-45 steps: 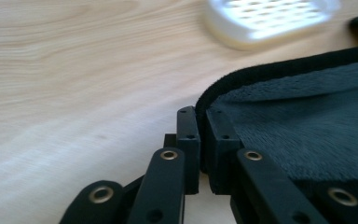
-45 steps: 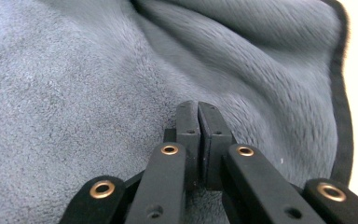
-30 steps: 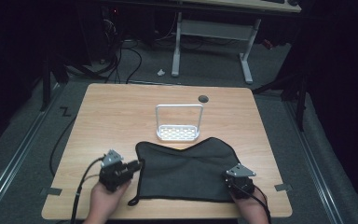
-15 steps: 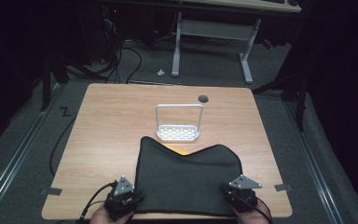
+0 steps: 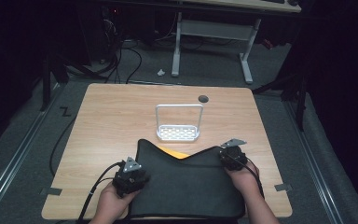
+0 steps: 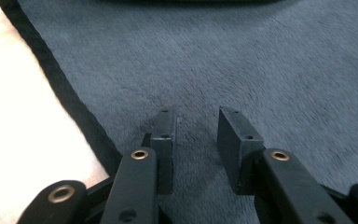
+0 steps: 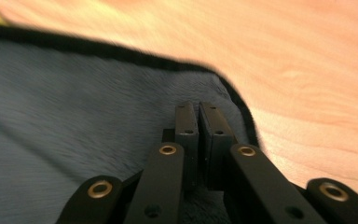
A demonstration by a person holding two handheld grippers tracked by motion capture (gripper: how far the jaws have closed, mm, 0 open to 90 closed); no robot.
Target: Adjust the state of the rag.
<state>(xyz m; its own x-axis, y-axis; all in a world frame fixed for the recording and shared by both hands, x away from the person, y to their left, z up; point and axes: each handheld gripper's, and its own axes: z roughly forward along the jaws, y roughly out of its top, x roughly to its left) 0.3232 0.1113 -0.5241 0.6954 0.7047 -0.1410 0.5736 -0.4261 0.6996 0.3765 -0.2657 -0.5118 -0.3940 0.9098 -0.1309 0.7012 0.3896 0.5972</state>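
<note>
- A dark room with cables on the floor is seen behind a wooden bench (image 5: 121, 116) at the centre of the high view.
- A dark cloth (image 5: 186, 186) is spread over the bench's lower middle, apparently to be flattened or folded; a yellow patch (image 5: 177, 152) shows at its upper edge.
- The left gripper (image 6: 193, 133) is rested on the cloth at lower left, released: its jaws have just been opening, with nothing pinched between them.
- The right gripper (image 7: 198, 123) is clenched at the cloth's upper-right corner; whether fabric is caught cannot be told.
- A white wire rack (image 5: 178, 122) is left standing above the cloth, apart from it.
</note>
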